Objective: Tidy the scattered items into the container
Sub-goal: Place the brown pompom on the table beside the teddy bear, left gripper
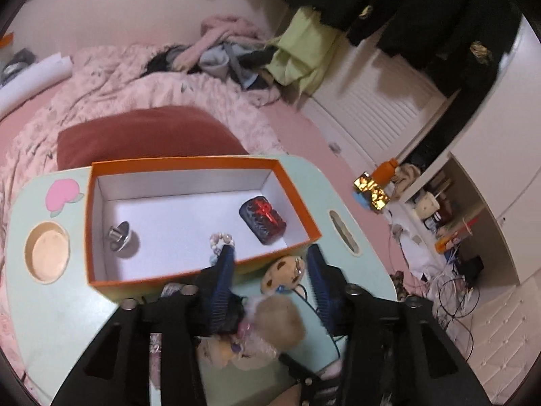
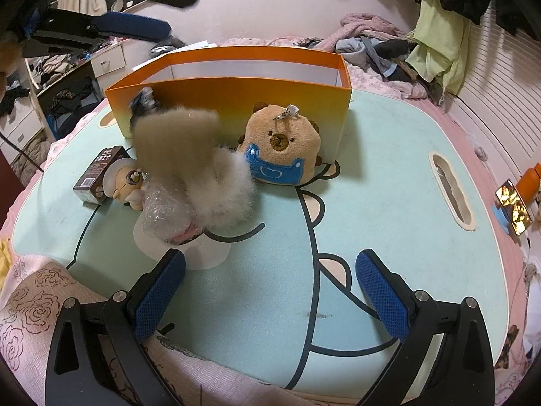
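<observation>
So the orange box (image 1: pixel 199 218) sits in the middle of the left wrist view on a mint-green lap table (image 1: pixel 50 304), and it already has a few things in it: a small metal knob thing (image 1: pixel 120 235) on the left side of its white floor, a dark case with a red pattern (image 1: pixel 263 220) toward the right, and a bead bracelet (image 1: pixel 221 239) against the near wall. The left gripper (image 1: pixel 270 260) is at the bottom center of that view with its blue pads spread apart and nothing pinched between them; the bear plush (image 1: pixel 282 272) lies on the table in the gap, just outside the box. In the right wrist view the right gripper (image 2: pixel 270 277) is low in the frame, jaws wide apart over bare table, empty. Still outside the box in that view: the bear plush in blue overalls leaning on the box's front wall, a fluffy beige pom-pom toy (image 2: pixel 199 172) left of center, a little figurine (image 2: pixel 126 182) and a brown carton (image 2: pixel 98 172) further left.
</observation>
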Demonstrator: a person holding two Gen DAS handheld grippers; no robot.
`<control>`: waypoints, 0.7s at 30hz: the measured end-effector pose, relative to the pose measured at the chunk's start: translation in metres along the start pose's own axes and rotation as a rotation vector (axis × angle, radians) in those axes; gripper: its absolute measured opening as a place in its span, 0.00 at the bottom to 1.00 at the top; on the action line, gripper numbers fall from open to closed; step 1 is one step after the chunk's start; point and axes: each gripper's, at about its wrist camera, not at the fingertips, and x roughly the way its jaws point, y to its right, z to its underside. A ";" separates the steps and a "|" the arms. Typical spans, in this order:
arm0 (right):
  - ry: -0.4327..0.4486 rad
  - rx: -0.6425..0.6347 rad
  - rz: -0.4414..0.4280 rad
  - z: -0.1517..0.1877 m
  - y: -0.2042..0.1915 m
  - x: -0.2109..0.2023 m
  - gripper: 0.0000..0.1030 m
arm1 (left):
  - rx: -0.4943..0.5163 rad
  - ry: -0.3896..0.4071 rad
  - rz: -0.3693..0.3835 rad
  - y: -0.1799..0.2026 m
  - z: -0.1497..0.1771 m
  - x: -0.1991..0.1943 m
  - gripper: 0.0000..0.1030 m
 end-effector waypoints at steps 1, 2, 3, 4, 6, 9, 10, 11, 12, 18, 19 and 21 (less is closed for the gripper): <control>0.000 0.000 0.000 0.000 0.000 0.000 0.98 | 0.007 0.004 -0.021 -0.001 0.006 -0.004 0.66; 0.000 0.000 0.001 0.000 0.000 0.000 0.98 | 0.017 0.012 -0.053 -0.002 0.014 -0.009 0.73; 0.000 0.000 0.001 0.000 0.000 0.000 0.98 | 0.033 0.019 -0.093 -0.005 0.024 -0.014 0.74; 0.000 0.000 0.000 0.000 0.001 0.000 0.98 | 0.054 0.025 -0.140 -0.008 0.037 -0.018 0.74; 0.000 0.000 0.000 0.000 0.001 0.000 0.98 | 0.068 0.018 -0.196 -0.016 0.058 -0.021 0.74; 0.000 0.000 0.000 0.000 0.001 0.000 0.98 | 0.071 -0.037 -0.227 -0.027 0.094 -0.014 0.74; -0.001 -0.001 0.001 0.000 0.001 0.000 0.98 | 0.068 -0.061 -0.229 -0.029 0.105 -0.009 0.74; -0.001 -0.001 0.000 0.000 0.001 0.000 0.98 | 0.067 -0.081 -0.234 -0.031 0.115 -0.003 0.74; -0.001 -0.001 0.000 0.000 0.001 0.000 0.98 | 0.069 -0.092 -0.239 -0.033 0.122 0.002 0.74; -0.001 0.000 0.001 0.000 0.001 0.000 0.98 | 0.188 -0.051 -0.428 -0.023 0.140 0.030 0.96; -0.002 0.000 0.000 0.000 0.001 0.000 0.98 | 0.183 -0.041 -0.425 -0.026 0.142 0.032 1.00; -0.003 0.000 0.001 0.000 0.001 0.000 0.99 | 0.156 -0.031 -0.421 -0.033 0.143 0.031 1.00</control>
